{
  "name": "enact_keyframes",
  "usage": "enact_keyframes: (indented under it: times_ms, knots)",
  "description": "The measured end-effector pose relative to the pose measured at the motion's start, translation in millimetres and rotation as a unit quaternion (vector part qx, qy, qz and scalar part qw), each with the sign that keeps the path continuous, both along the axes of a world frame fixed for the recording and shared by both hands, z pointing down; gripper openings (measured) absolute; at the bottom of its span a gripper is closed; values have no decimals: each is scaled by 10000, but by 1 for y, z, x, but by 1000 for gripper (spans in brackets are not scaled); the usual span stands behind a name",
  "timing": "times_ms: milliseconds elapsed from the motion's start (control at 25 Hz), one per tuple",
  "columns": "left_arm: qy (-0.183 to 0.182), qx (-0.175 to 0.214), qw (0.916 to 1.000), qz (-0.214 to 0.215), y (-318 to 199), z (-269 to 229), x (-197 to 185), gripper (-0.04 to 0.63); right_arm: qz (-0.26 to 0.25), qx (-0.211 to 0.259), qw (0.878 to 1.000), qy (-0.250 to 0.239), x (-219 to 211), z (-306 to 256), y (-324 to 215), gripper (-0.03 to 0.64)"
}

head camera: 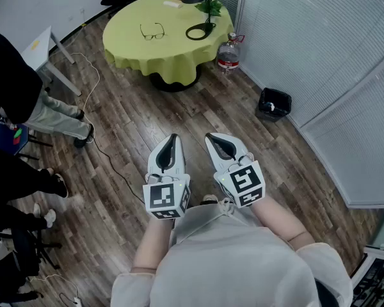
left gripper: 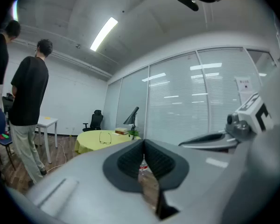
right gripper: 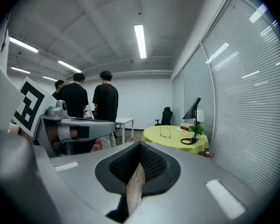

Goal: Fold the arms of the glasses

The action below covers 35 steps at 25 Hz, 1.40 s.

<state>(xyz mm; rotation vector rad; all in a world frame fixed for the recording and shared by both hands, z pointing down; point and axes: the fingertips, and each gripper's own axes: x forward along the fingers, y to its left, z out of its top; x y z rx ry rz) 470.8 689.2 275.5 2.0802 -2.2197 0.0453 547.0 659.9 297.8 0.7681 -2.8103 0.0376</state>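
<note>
1. Wood-floor office; glasses (head camera: 153, 32), arms unfolded, on far round table (head camera: 129, 55).
2. Left gripper (head camera: 172, 138), right gripper (head camera: 213, 137): jaws together, empty, well apart from glasses.
3. Walk close first; steady frame, push arms gently.

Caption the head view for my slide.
Left gripper and right gripper, both shut, far from the glasses on the round table.

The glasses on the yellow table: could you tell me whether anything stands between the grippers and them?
Nothing visible does. Bare floor lies between the left gripper, the right gripper and the table; the glasses lie uncovered on top, with the lamp and bottle off to the right.
</note>
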Motion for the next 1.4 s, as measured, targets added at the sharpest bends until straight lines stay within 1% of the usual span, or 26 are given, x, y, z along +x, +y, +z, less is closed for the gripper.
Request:
enact_keyframes:
  times_ms: [360,560,720,800,920,1040,1200,1400]
  knots:
    - [88,-91,9999,40,-10,10,7,6,-44,-32,10000,26,3,11,-8,-2]
    - [108,-164,9998,49,-12,15,10,6,-47,-292,9994,-165,4,16,-11,-2]
    - [143,-260,9995,46,-15,21,8,6,-120,-448,9989,-120,-1,26,-14,-2]
    - [236,-319,9992,61,-19,26,1,6,-162,-514,9985,-52,-9,32,-19,-2]
    - [525,-403,9978,65,-25,35,-18,6,-222,-531,9982,180,-26,44,-25,-2]
    - [590,-409,9974,32,-37,40,-50,6,-186,-591,9978,225,-51,50,-39,-2]
    - [629,-446,9969,129,-64,43,-104,6,-46,-657,9976,204,-101,51,-65,-2]
    - [730,-481,9958,267,-101,38,-187,6,65,-831,9961,299,-180,54,-97,-2]
